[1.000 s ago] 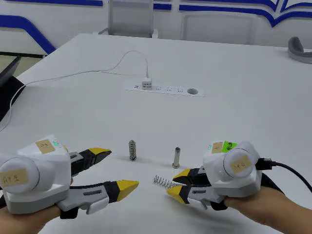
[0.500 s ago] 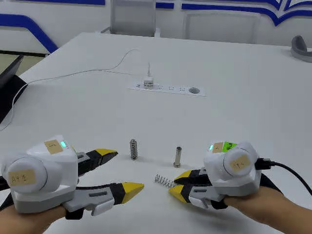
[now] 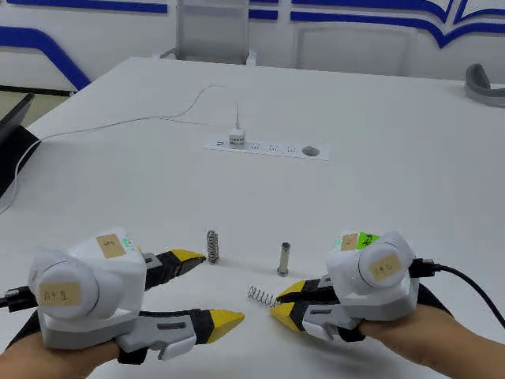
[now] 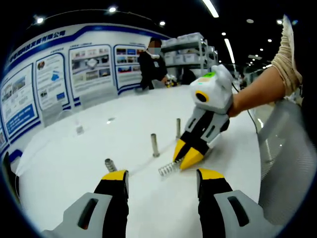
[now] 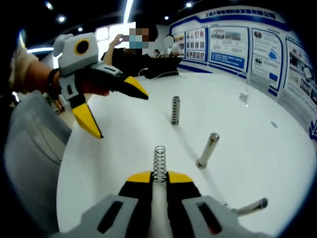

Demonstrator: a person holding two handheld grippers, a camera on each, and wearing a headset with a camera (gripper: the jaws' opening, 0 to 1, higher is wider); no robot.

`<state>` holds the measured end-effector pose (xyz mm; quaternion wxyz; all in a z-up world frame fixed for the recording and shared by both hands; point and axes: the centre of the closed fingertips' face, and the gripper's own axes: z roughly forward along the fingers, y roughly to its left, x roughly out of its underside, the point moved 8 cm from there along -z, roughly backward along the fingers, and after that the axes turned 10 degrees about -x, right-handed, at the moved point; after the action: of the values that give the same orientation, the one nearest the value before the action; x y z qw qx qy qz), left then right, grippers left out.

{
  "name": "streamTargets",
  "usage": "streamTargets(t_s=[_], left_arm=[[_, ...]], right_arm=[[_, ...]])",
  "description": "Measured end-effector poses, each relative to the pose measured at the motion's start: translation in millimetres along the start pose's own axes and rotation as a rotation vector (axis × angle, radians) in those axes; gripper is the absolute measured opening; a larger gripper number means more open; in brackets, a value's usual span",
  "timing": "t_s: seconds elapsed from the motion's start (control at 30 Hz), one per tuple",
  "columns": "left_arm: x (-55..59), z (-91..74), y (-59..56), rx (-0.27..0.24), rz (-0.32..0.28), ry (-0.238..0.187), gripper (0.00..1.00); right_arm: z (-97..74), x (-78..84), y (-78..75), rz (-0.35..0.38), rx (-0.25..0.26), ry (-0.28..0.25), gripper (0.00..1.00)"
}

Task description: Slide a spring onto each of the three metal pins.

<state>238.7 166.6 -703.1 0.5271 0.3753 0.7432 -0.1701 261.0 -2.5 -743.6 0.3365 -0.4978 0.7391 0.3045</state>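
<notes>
A loose spring point(image 3: 259, 296) point(image 5: 159, 161) sticks out leftward from my right gripper point(image 3: 282, 304), which is shut on its near end low over the white table point(image 3: 379, 181). One upright pin point(image 3: 211, 246) point(image 5: 175, 110) wears a spring. A bare pin point(image 3: 283, 258) point(image 5: 208, 149) stands just beyond the held spring. Another bare pin point(image 5: 250, 206) shows at the right gripper view's lower right. My left gripper point(image 3: 207, 288) point(image 4: 163, 176) is open and empty, left of the held spring point(image 4: 168, 168). The right gripper point(image 4: 185, 156) and two bare pins point(image 4: 155, 145) point(image 4: 178, 128) lie ahead of it.
A white power strip point(image 3: 268, 147) with a plug and a cable lies at mid-table. A grey chair point(image 3: 211, 28) stands behind the far edge, and a grey curved object point(image 3: 483, 83) sits at the far right. A person point(image 4: 151, 64) stands in the background.
My left gripper has shifted right, toward the pins and the held spring, still open. The right gripper keeps the spring in about the same place.
</notes>
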Motion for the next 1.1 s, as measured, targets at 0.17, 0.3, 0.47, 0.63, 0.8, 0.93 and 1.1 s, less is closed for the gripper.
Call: streamTargets(t_s=[0.17,0.3,0.47,0.63,0.8,0.93,1.1], left_arm=[[-1.2,6.1,-4.0,0.033,0.051,0.006,0.56],[-1.6,11.2,-6.9,0.054,0.086,0.008,0.54],[-0.2,15.5,-15.1,0.102,0.154,0.012,0.50],[1.0,17.0,-23.6,0.142,0.214,0.011,0.44],[1.7,17.6,-27.9,0.169,0.233,0.010,0.40],[0.8,17.5,-31.0,0.188,0.255,0.002,0.34],[1.4,17.5,-33.7,0.208,0.289,-0.003,0.25]], right_arm=[[-8.2,-7.1,6.5,-0.015,-0.028,0.005,0.12],[-14.5,-12.7,8.9,-0.017,-0.039,0.012,0.12],[-21.7,-20.9,15.8,-0.009,-0.079,0.026,0.12],[-24.7,-25.2,25.7,-0.029,-0.133,0.070,0.12],[-25.0,-27.6,31.7,-0.052,-0.157,0.104,0.12],[-24.7,-29.4,34.7,-0.056,-0.177,0.124,0.12],[-25.8,-31.1,36.0,-0.051,-0.195,0.151,0.12]])
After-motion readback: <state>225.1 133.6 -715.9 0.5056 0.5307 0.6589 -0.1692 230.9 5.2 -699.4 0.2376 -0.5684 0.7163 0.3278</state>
